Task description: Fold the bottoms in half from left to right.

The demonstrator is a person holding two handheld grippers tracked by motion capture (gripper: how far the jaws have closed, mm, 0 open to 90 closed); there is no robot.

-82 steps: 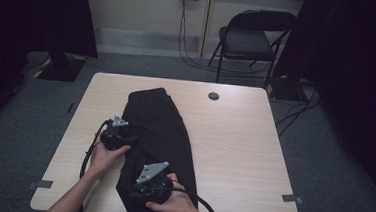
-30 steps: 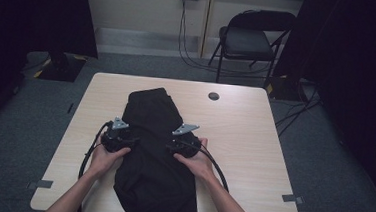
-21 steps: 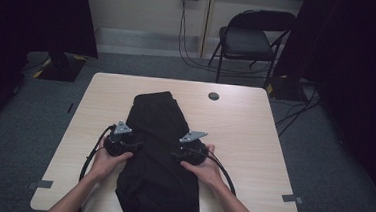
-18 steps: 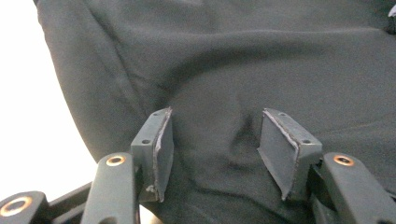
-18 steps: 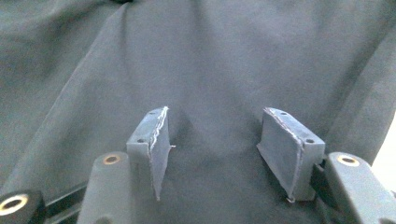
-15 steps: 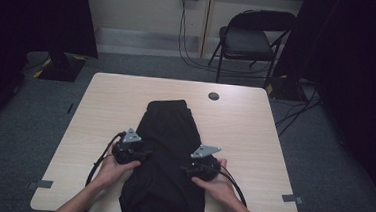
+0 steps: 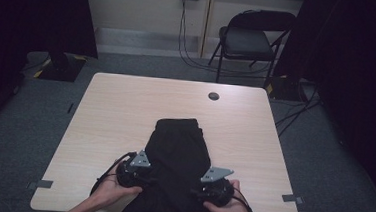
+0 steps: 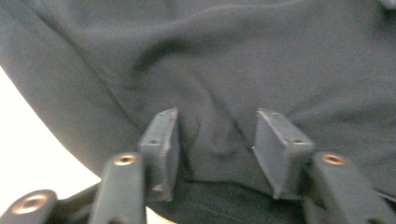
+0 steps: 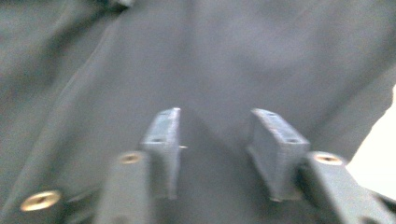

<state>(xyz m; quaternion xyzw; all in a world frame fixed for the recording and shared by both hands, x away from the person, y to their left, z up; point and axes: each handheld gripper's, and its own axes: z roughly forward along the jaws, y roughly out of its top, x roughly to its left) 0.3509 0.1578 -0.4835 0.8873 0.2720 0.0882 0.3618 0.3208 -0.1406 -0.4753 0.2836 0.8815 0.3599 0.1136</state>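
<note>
High view: my left hand-held gripper [image 7: 143,175] and right hand-held gripper [image 7: 205,191], jaws half-open and just closing over cloth, flank the black garment [image 7: 180,150] at the tabletop's [image 7: 115,111] near edge. I should pinch both sides evenly and pull level.

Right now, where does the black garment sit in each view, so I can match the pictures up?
High view: the black garment lies at the table's near middle, between the left gripper and the right gripper.
Left gripper view: the cloth spreads behind and between the jaws.
Right gripper view: the cloth spreads likewise, blurred.
Shared landmark: the pale tabletop at the garment's edge.
</note>
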